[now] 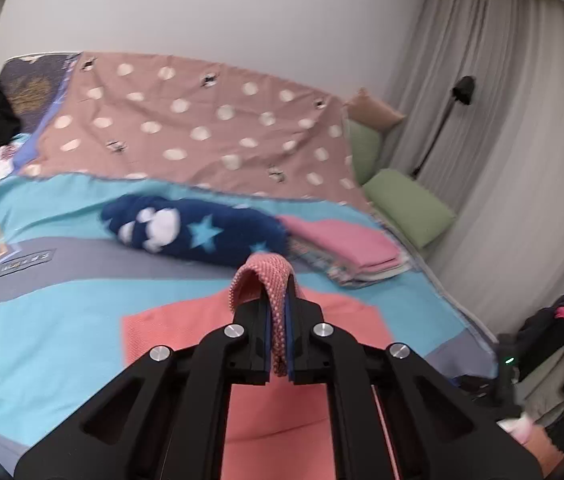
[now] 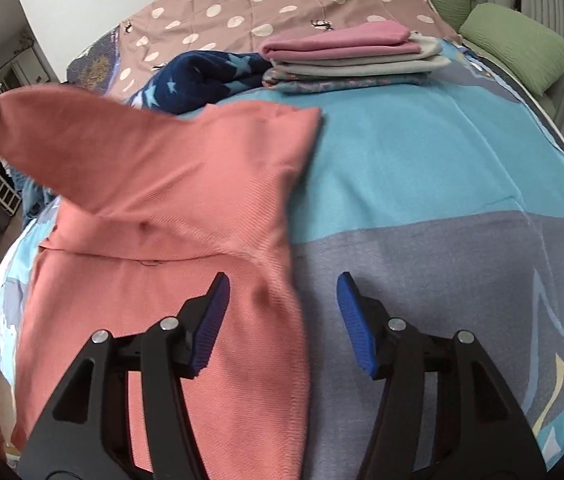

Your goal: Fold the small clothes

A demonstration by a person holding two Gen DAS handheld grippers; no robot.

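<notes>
Coral-pink knit garment flat on the bed, one corner lifted, partly folded over.

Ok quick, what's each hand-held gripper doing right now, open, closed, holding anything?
Left hand-held gripper: closed on an edge of the coral garment, lifting it.
Right hand-held gripper: open, holding nothing, over the garment's edge.

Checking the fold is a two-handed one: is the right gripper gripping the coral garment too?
No: the right gripper has its jaws wide apart with nothing between them, hovering over the edge of the coral garment.
</notes>
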